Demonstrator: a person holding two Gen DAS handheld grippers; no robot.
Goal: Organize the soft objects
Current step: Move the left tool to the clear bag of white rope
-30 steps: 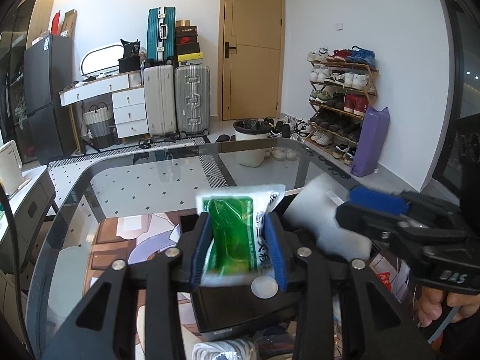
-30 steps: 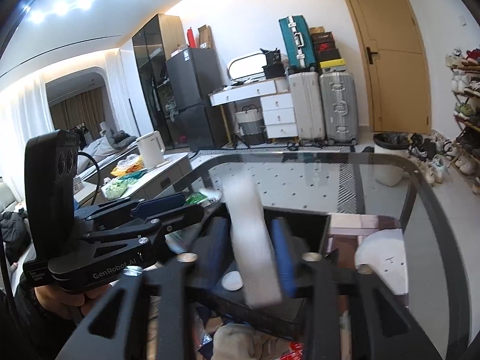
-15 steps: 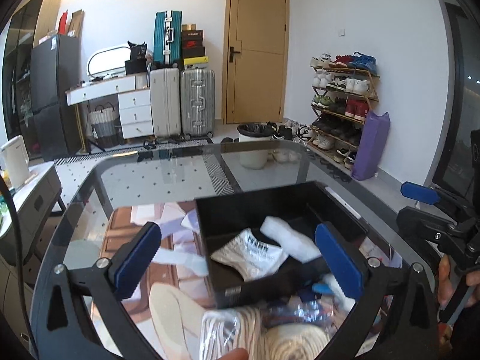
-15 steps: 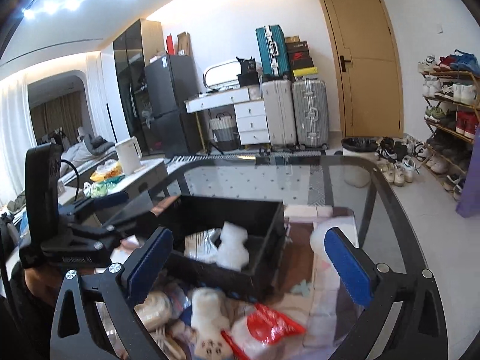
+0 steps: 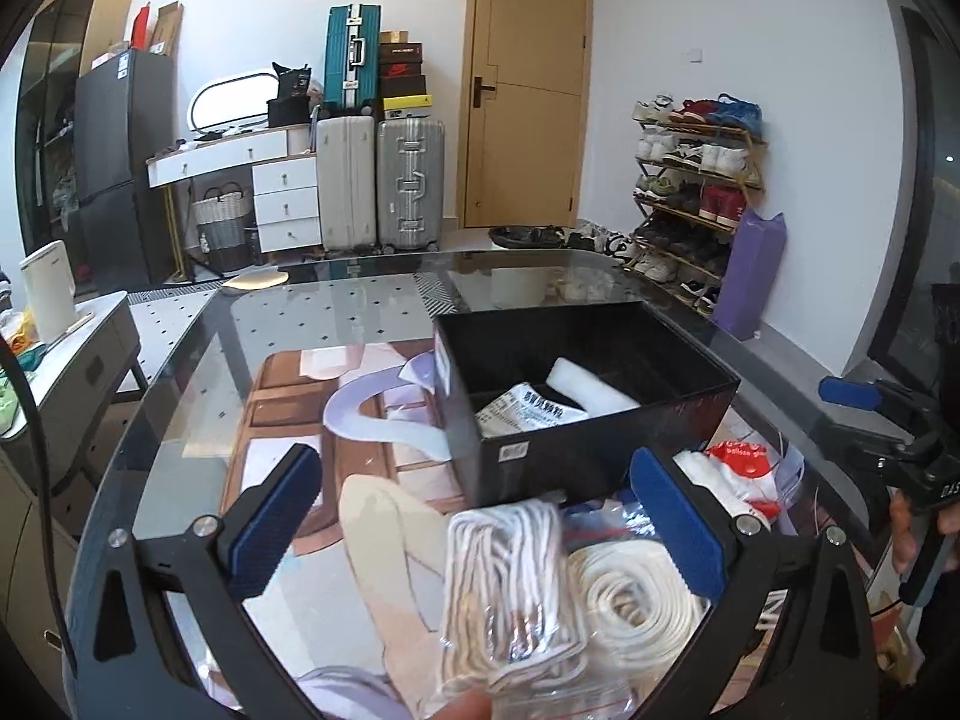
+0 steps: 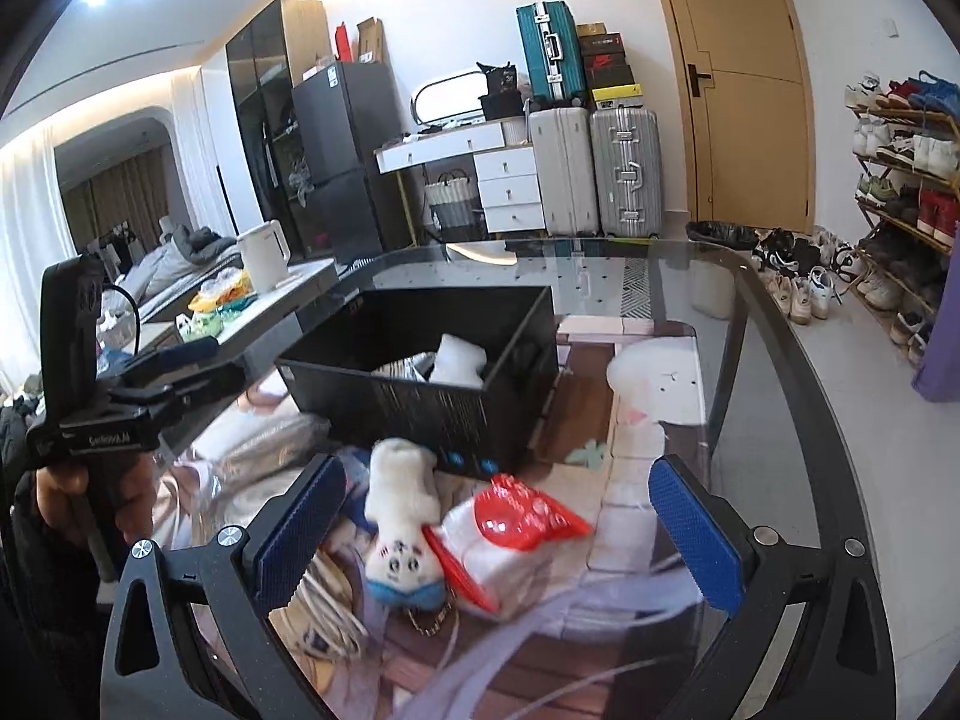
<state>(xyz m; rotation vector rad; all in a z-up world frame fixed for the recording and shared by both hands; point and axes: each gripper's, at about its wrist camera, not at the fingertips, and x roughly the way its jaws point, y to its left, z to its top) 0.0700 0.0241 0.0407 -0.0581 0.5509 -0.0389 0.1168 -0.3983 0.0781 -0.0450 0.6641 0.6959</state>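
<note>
A black box (image 5: 606, 456) (image 6: 420, 414) stands on the glass table and holds a printed packet (image 5: 528, 414) and a white foam piece (image 5: 594, 387) (image 6: 456, 354). My left gripper (image 5: 474, 510) is open above a bagged white cord bundle (image 5: 510, 588) and a coiled white rope (image 5: 636, 606) lying in front of the box. My right gripper (image 6: 492, 516) is open above a small white plush toy (image 6: 402, 528) and a red-and-white packet (image 6: 510, 534). Neither gripper holds anything.
The glass table edge (image 6: 798, 372) curves at the right over an illustrated mat (image 5: 288, 408). Another red-and-white packet (image 5: 738, 468) lies right of the box. A hand holds the other gripper at the frame side (image 6: 108, 414) (image 5: 900, 438). Suitcases, a shoe rack and a door stand behind.
Both grippers opened and dropped the green packet and the white foam piece into the black box. Both then pulled back and lowered toward the pile in front of the box.
</note>
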